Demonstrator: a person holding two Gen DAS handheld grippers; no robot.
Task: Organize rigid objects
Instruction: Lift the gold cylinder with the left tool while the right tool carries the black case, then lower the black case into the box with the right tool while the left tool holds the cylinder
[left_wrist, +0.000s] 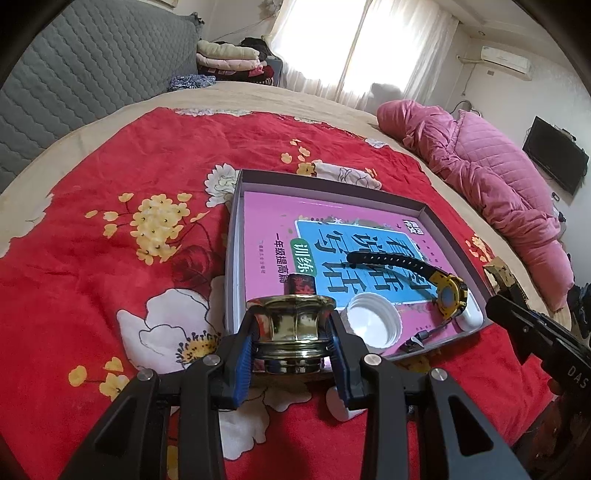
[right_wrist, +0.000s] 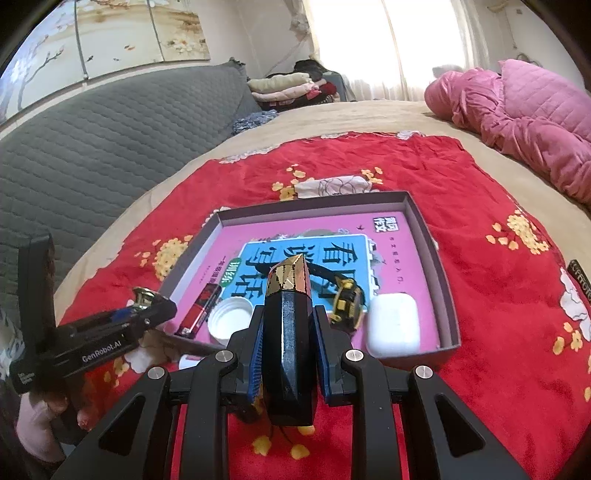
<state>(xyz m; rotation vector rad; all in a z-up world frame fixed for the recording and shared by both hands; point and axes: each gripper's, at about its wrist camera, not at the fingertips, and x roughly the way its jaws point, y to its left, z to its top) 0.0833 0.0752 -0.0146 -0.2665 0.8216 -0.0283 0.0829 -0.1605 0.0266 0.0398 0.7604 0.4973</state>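
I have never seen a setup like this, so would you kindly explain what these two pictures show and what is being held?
A person holds a two-finger tool in each hand, each with a camera looking along its fingers. In the left-hand view, the left gripper is shut on a shiny gold lid. In the right-hand view, the right gripper is shut on a black and gold case. Ahead, on a red flowered blanket, a shallow box holds a pink book, a watch, a white cap and a white earbud case.

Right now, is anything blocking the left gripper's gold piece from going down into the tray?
Partly. The white cap and red-black tube lie in the tray just beyond the gold piece; the far pink area looks free.
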